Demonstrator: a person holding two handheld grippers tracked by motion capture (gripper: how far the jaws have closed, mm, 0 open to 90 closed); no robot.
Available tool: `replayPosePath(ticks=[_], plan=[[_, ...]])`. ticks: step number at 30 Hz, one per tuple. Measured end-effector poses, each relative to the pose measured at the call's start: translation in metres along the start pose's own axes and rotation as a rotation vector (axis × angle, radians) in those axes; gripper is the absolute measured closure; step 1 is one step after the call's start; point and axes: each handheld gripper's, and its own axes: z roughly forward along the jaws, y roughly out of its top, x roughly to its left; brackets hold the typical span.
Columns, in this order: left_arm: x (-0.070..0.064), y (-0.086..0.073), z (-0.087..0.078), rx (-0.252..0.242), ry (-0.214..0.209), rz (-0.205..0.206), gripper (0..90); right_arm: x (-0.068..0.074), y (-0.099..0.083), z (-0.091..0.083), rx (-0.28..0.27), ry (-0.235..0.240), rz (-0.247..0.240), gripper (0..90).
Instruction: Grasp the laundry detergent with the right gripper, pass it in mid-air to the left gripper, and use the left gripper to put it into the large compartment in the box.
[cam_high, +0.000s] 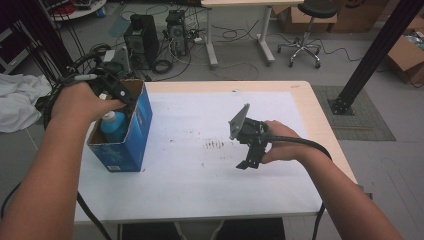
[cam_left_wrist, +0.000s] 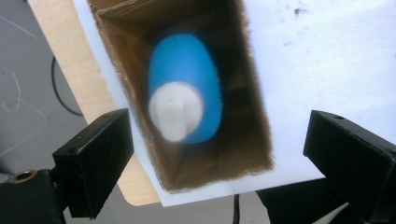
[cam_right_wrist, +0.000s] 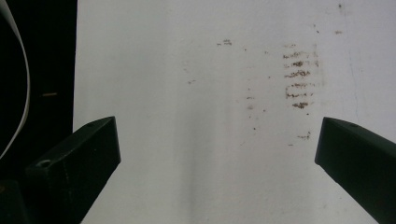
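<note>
Bottle (cam_left_wrist: 185, 108): blue, white cap, standing upright in the open box (cam_high: 141, 121) at the table's left edge.
Progress: looks nearly done; bottle is boxed, nothing left on the mat (cam_high: 200, 170).
Left gripper (cam_high: 116, 93): above the box mouth, jaws wide, empty.
Right gripper (cam_high: 248, 162): low over the mat, tilted down, jaws wide, empty.

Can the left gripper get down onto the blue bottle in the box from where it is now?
Probably yes: the left gripper hangs open above the open-topped box, the blue bottle upright below; the narrow walls leave little room for the jaws.
</note>
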Motion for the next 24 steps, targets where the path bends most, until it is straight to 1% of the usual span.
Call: replayPosePath(ticks=[2, 4, 5, 7, 8, 9, 10, 11, 12, 14, 15, 16, 17, 18, 20, 21, 22, 24], plan=[[-0.002, -0.001, -0.002, -0.003, -0.002, 0.007, 7.6, 0.000, 0.000, 0.000, -0.001, 0.000, -0.001, 0.0], [-0.005, -0.002, -0.007, -0.008, -0.008, 0.030, 6.8, 0.000, 0.000, -0.001, 0.001, -0.001, 0.000, 0.0], [-0.007, -0.002, -0.009, -0.010, -0.016, 0.038, 4.7, 0.000, 0.000, -0.001, 0.002, -0.003, -0.001, 0.0], [-0.011, -0.003, -0.013, -0.014, -0.044, 0.070, 4.1, 0.000, 0.001, -0.002, 0.002, -0.004, 0.000, 0.0], [-0.013, -0.003, -0.015, -0.015, -0.048, 0.088, 4.1, 0.001, 0.001, -0.002, 0.002, -0.006, 0.000, 0.0], [-0.018, -0.003, -0.019, -0.019, -0.047, 0.110, 4.0, 0.001, 0.001, -0.003, 0.001, -0.007, 0.000, 0.0], [-0.018, -0.003, -0.019, -0.019, -0.047, 0.110, 3.8, 0.001, 0.001, -0.003, 0.001, -0.007, 0.000, 0.0], [-0.024, -0.003, -0.022, -0.029, -0.042, 0.135, 3.6, 0.001, 0.001, -0.003, -0.001, -0.008, 0.001, 0.0], [-0.024, -0.003, -0.022, -0.029, -0.042, 0.135, 3.4, 0.001, 0.001, -0.003, -0.001, -0.008, 0.001, 0.0], [-0.031, -0.003, -0.026, -0.044, -0.051, 0.164, 3.3, 0.001, 0.001, -0.003, 0.001, -0.007, 0.001, 0.0], [-0.037, -0.003, -0.028, -0.049, -0.065, 0.207, 2.7, 0.001, 0.002, -0.003, 0.007, -0.007, 0.000, 0.0], [-0.037, -0.003, -0.028, -0.049, -0.065, 0.207, 2.5, 0.001, 0.002, -0.003, 0.007, -0.007, 0.000, 0.0], [-0.045, -0.003, -0.030, -0.045, -0.063, 0.251, 0.9, 0.002, 0.002, -0.004, 0.010, -0.008, 0.002, 0.0], [-0.045, -0.003, -0.030, -0.045, -0.063, 0.251, 0.1, 0.002, 0.002, -0.004, 0.010, -0.008, 0.002, 0.0], [-0.053, -0.003, -0.033, -0.051, -0.058, 0.301, 0.2, 0.002, 0.002, -0.005, 0.009, -0.010, 0.002, 0.0], [-0.058, -0.004, -0.037, -0.058, -0.066, 0.331, 0.1, 0.001, 0.001, -0.006, 0.012, -0.010, 0.006, 0.0], [-0.058, -0.004, -0.037, -0.058, -0.066, 0.331, 0.2, 0.001, 0.001, -0.007, 0.014, -0.011, 0.007, 0.0], [-0.065, -0.005, -0.040, -0.080, -0.073, 0.386, 0.1, 0.001, 0.001, -0.007, 0.016, -0.011, 0.006, 0.0]])
